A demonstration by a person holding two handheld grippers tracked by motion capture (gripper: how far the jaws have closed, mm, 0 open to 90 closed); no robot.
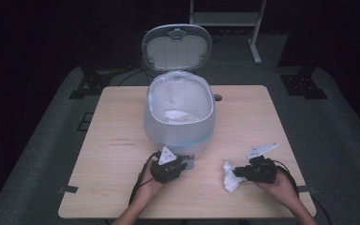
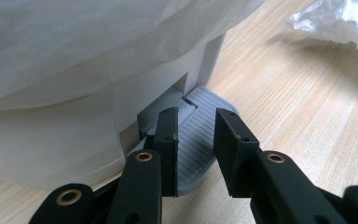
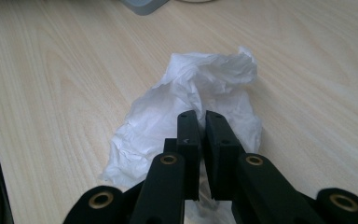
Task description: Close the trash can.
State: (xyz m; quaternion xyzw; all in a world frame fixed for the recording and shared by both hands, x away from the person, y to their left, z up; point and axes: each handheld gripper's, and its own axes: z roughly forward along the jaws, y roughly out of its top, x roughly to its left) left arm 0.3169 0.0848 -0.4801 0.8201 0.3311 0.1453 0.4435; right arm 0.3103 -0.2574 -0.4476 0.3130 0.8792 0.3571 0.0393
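Could go wrong if the left gripper point(image 1: 182, 165) slips off the grey pedal point(image 2: 198, 140) at the foot of the bin point(image 1: 180, 123); then down drops the lid point(image 1: 176, 47) before the paper gets in. Looks like pressing on that pedal, jaws a little apart, nothing between them, tips resting over its ribbed top. Could also nudge the bin along the table point(image 1: 112, 164), since the push comes from the front.

Might lose the crumpled tissue point(image 3: 200, 107) too. Sits on the table near the front edge, to the right of the bin and apart from it, touching the right gripper point(image 1: 238, 171). Jaws there almost closed, just a thin gap. Seems to pinch a fold of the paper at the near end, but hard to be sure, since the jaws hide that spot. With only a small pinch, could slide out on the way up, or tear, being so thin and light.

Bin stands in the middle of the table, lid up and tipped back. Lined with a white bag point(image 1: 168, 93) folded over the rim. Inside, one white scrunched piece point(image 1: 180, 116) lying low toward the front wall. Plenty of room left for more
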